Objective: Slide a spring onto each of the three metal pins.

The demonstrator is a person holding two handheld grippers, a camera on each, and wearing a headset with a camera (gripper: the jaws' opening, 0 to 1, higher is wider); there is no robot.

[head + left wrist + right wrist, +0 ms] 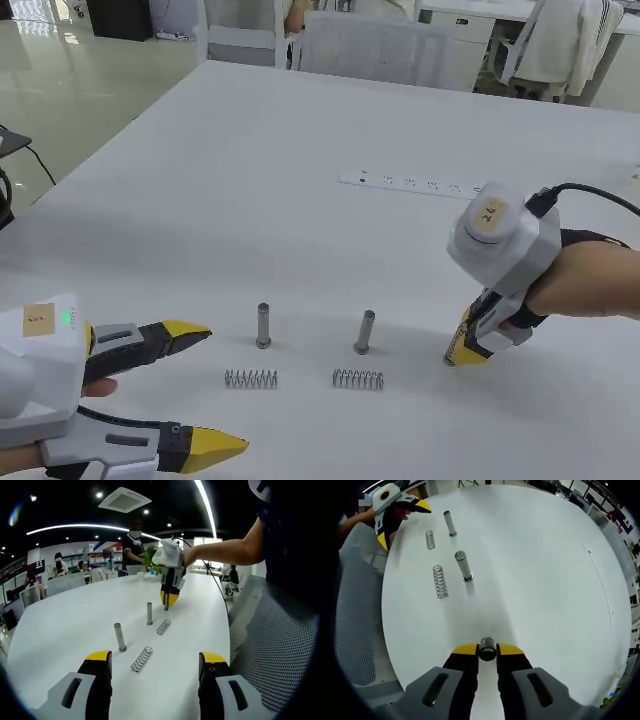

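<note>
The right gripper (pixel 462 352) was clamped on one metal pin (pixel 487 648), steadying it on the worktop (pixel 300 200). The left gripper (pixel 156 657) was spread apart. Two upright pins (pixel 263 326) (pixel 364 332) stood bare, with springs (pixel 251 378) (pixel 358 379) lying just beside them. The next move probably called for pinching a spring and aligning it over a pin.

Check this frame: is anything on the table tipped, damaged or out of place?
Nothing stands out. The left pin and right pin stand upright, with the left spring and right spring lying flat beside them. The right gripper is shut on what looks like a third pin.
</note>
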